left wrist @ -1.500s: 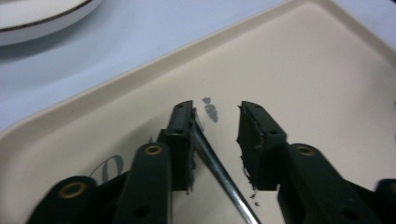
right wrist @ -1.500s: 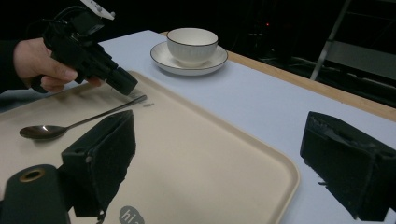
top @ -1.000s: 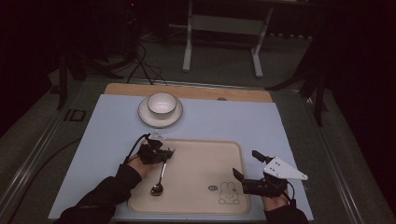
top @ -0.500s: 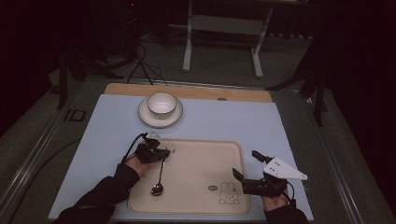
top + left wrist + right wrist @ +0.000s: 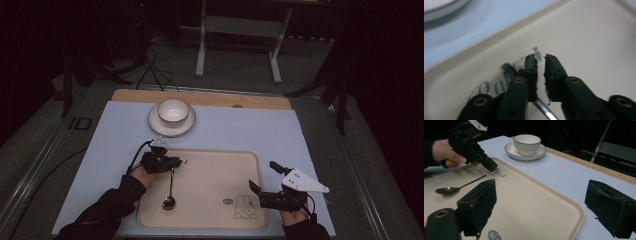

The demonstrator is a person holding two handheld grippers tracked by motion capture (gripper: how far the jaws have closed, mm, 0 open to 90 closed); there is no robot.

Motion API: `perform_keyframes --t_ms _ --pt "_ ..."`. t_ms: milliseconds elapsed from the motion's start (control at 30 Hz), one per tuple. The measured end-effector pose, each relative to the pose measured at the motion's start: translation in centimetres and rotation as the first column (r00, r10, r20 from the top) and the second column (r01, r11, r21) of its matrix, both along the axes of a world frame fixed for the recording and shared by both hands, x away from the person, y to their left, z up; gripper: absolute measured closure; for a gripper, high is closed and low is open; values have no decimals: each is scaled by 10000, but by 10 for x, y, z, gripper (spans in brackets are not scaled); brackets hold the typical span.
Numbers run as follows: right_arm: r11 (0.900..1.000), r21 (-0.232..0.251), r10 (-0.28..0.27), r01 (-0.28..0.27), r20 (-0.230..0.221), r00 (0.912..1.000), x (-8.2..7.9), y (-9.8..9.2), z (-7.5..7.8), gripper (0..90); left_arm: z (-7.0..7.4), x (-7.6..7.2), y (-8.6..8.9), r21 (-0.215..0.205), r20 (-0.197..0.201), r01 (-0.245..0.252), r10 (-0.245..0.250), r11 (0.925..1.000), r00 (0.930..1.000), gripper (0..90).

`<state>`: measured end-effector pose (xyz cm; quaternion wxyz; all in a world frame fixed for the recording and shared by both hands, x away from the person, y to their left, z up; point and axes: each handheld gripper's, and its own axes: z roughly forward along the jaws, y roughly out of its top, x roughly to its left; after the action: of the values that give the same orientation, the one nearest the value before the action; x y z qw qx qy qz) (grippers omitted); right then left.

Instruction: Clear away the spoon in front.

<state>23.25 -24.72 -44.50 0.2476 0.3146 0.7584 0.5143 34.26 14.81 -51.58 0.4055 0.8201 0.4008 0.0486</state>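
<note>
A metal spoon [image 5: 170, 187] lies on the cream tray [image 5: 215, 172], bowl toward the person, handle pointing away. My left gripper [image 5: 179, 161] is at the handle's far end. In the left gripper view its jaws [image 5: 541, 58] have just been opening and stand a narrow gap apart, with the spoon handle [image 5: 543, 110] low in the gap on the tray. The gripper counts as open. My right gripper [image 5: 262, 175] rests at the tray's right side, jaws wide open [image 5: 541, 185] and with nothing between them. The right gripper view shows the left gripper [image 5: 491, 165] and the spoon [image 5: 447, 190].
A white cup [image 5: 173, 111] stands on a saucer [image 5: 171, 131] beyond the tray on the pale blue mat [image 5: 240, 130]. The tray has a rabbit print [image 5: 243, 206] near its front right. A wooden strip [image 5: 260, 100] edges the far side of the table.
The left gripper has shifted slightly at the far end of the spoon's handle. The spoon lies where it was on the tray. The right gripper has not moved.
</note>
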Motion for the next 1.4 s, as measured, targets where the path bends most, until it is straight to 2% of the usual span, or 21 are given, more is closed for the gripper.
perform_keyframes --t_ms 100,233,300,367,433,467,500,567,633,833,900,1000,1133,1267,1300,1333,1400 --pt "10000 -8 0 0 15 10000 0 0 0 103 8 -1 1 -412 122 123 -118 9991 9999 673" --pt "10000 -7 -8 8 5 10000 0 1 0 103 18 -4 3 -813 433 65 -30 9967 9991 521" --pt "10000 -10 6 -6 0 10000 0 1 0 103 22 -6 6 -1192 449 89 -35 9928 9990 457" --pt "10000 -17 10 -10 3 10000 0 1 0 103 26 -8 9 -1631 553 272 -184 9862 9983 414" --pt "10000 -20 6 -6 -1 10000 0 1 0 103 29 -11 14 -2116 825 799 -636 9741 9946 364" --pt "10000 -17 2 -2 -3 10000 0 1 0 103 30 -12 15 -2286 874 947 -764 9689 9932 302" --pt "10000 -11 5 -5 -4 10000 0 1 0 103 32 -14 17 -2368 884 938 -747 9670 9933 286" --pt "10000 -12 11 -11 -4 10000 0 1 0 103 35 -16 20 -2665 985 1140 -906 9571 9910 251" --pt "10000 -19 14 -14 5 10000 -1 1 0 103 38 -20 22 -2707 1078 1066 -799 9567 9910 228" --pt "10000 -29 5 -5 4 10000 0 2 0 103 45 -33 27 -2415 1474 1088 -743 9643 9863 154" --pt "10000 -39 7 -7 -12 10000 0 2 0 103 48 -38 29 -2300 1590 1098 -740 9670 9845 151" --pt "10000 -48 0 0 -13 10000 0 2 0 103 49 -40 31 -2288 1623 1139 -775 9668 9837 151" --pt "10000 -80 -12 12 -17 10000 0 2 -1 103 54 -55 39 -2101 1777 1134 -761 9711 9811 150" --pt "10000 -83 -20 20 0 10000 0 2 -1 103 54 -63 47 -2208 1897 984 -562 9704 9802 117" --pt "10000 -98 -21 21 3 10000 0 2 -1 103 54 -65 49 -2177 1978 969 -533 9712 9788 75" --pt "10000 -87 -26 26 -9 10000 0 2 -1 103 52 -67 52 -2189 1905 979 -559 9708 9801 35" --pt "10000 -88 -41 40 -39 10000 1 2 -1 103 50 -70 55 -2283 1822 1018 -602 9682 9814 23"
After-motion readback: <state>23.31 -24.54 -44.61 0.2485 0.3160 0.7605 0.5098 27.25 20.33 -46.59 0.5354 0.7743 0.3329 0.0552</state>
